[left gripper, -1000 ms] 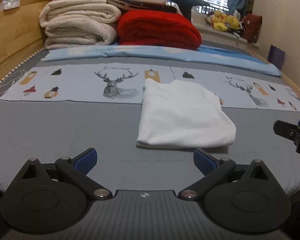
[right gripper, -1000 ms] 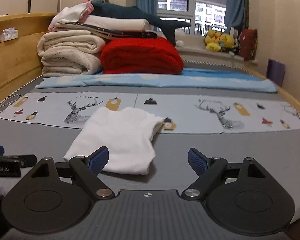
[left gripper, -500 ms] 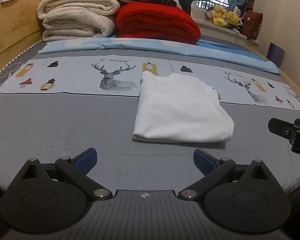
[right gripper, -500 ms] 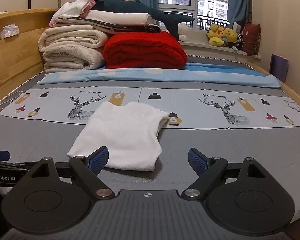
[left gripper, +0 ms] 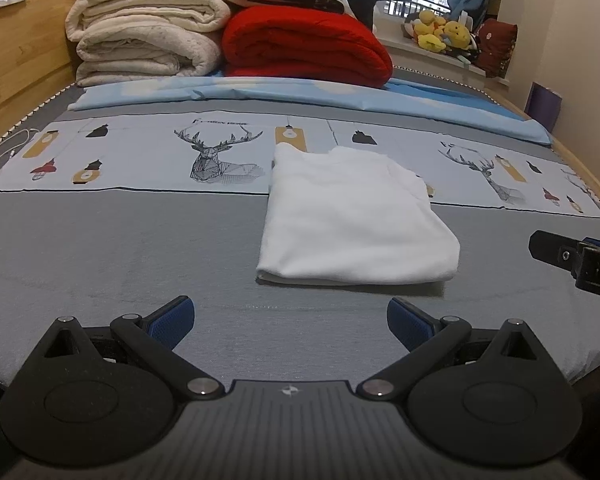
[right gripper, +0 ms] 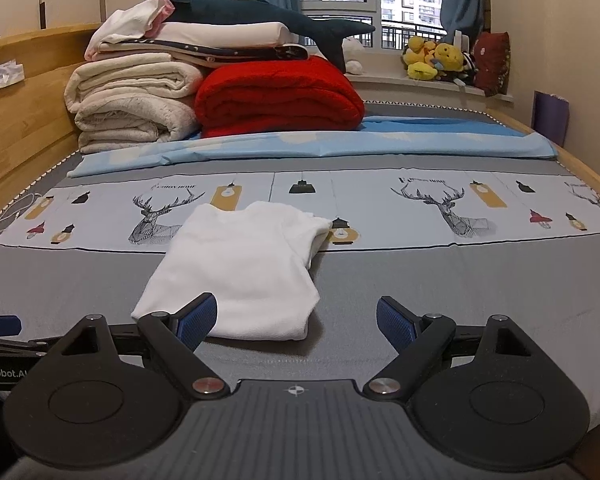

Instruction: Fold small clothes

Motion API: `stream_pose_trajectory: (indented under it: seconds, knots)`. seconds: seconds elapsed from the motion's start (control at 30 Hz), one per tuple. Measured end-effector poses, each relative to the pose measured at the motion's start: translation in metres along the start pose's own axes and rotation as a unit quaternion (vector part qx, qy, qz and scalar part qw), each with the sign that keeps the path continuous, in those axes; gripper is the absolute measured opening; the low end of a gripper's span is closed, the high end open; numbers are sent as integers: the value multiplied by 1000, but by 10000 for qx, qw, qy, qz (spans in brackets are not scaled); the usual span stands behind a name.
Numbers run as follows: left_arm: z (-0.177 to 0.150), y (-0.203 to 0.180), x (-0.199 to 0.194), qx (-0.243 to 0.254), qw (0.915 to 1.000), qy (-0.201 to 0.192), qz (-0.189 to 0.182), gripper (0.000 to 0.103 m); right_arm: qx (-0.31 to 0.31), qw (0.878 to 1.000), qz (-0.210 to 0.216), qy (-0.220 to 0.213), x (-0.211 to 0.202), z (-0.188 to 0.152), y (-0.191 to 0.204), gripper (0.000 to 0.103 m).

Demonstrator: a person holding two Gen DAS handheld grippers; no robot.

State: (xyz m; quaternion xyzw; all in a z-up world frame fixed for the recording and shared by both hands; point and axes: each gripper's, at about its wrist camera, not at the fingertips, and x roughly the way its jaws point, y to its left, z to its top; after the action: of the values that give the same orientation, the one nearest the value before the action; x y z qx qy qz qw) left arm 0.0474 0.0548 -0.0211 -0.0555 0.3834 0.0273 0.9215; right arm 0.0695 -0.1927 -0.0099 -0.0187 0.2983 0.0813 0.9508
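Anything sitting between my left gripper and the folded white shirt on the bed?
Nothing visible. The left gripper is open, and only bare grey bedsheet lies between it and the near edge of the folded white shirt. The right gripper sits off to the shirt's right.

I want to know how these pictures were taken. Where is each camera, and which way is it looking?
Left wrist view: sits on the left gripper, low over the bed, facing the window; its own open fingers show, plus the right gripper's tip at the right edge.
Right wrist view: sits on the right gripper, facing the same way; its own open fingers show, with the left gripper at the left edge.
Both views share the folded white shirt and the red blanket.
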Motion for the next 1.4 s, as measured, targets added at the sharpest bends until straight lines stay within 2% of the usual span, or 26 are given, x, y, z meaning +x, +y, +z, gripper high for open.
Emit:
stream_pose_trajectory:
  seconds: [1.4]
  knots:
    - [1, -5, 1, 69, 9999, -11, -75, 103, 22, 10000, -8, 37, 2, 1, -3, 88]
